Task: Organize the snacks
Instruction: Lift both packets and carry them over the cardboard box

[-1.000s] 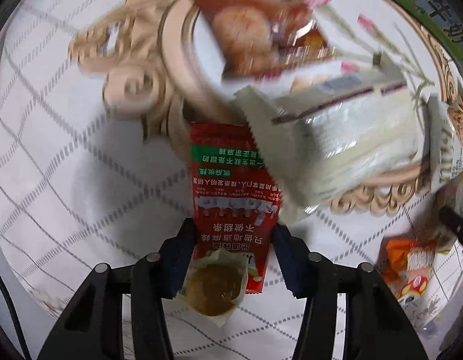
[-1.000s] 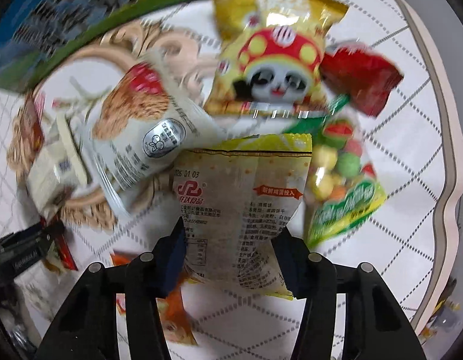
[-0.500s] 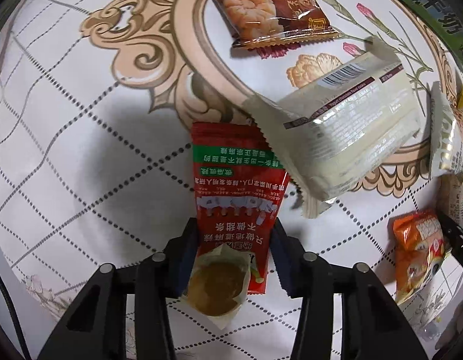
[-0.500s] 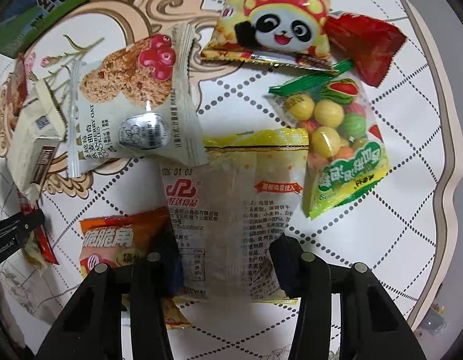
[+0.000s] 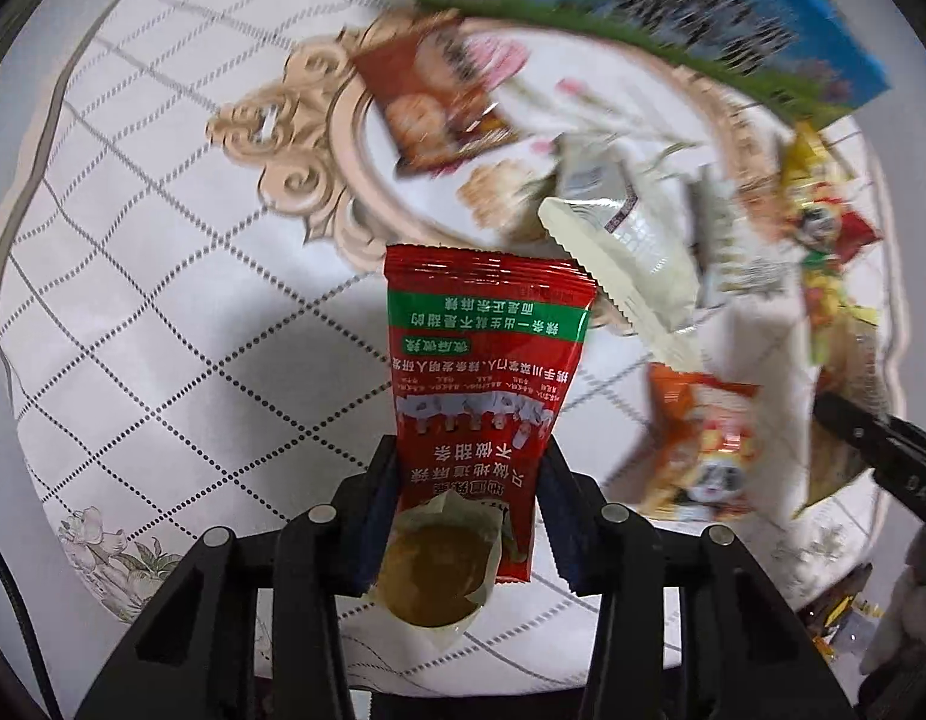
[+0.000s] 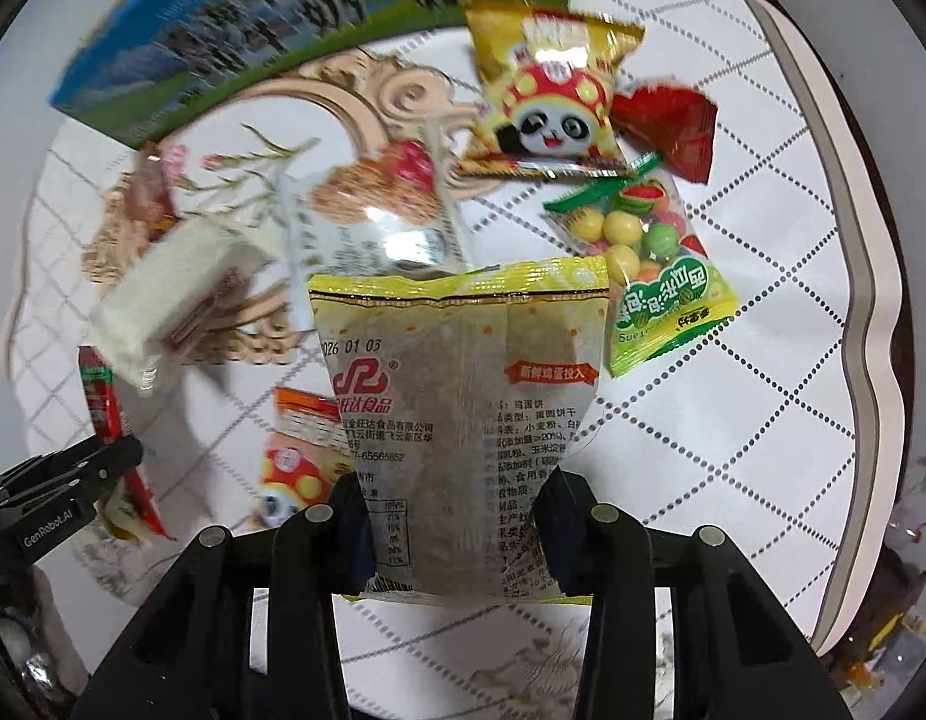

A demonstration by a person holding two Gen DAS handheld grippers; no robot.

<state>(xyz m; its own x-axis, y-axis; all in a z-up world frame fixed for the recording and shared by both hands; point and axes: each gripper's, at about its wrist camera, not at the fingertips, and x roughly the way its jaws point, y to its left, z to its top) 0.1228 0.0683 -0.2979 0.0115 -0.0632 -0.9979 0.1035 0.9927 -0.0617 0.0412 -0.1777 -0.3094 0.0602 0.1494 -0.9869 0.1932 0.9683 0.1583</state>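
Note:
My left gripper [image 5: 469, 510] is shut on a red snack packet [image 5: 484, 360] with a green band, held above the tablecloth; a small clear-wrapped brown sweet [image 5: 439, 570] sits at its lower end between the jaws. My right gripper [image 6: 457, 534] is shut on a yellow-edged egg biscuit packet [image 6: 463, 414], also lifted. The left gripper and its red packet also show in the right wrist view [image 6: 67, 480] at the left edge. The right gripper shows in the left wrist view [image 5: 871, 444] at the right edge.
On the patterned tablecloth [image 5: 163, 300] lie a brown biscuit packet [image 5: 439, 96], a cream wafer packet [image 5: 625, 264], an orange panda packet [image 5: 703, 438], an oat cookie packet [image 6: 373, 210], a yellow panda packet [image 6: 547, 96], a red packet [image 6: 673, 126] and a watermelon candy bag [image 6: 655, 264]. A milk carton box [image 6: 253, 18] lies behind.
Both grippers have risen and pulled back from the table with their packets; more of the table and the milk box is in view. Both stay shut.

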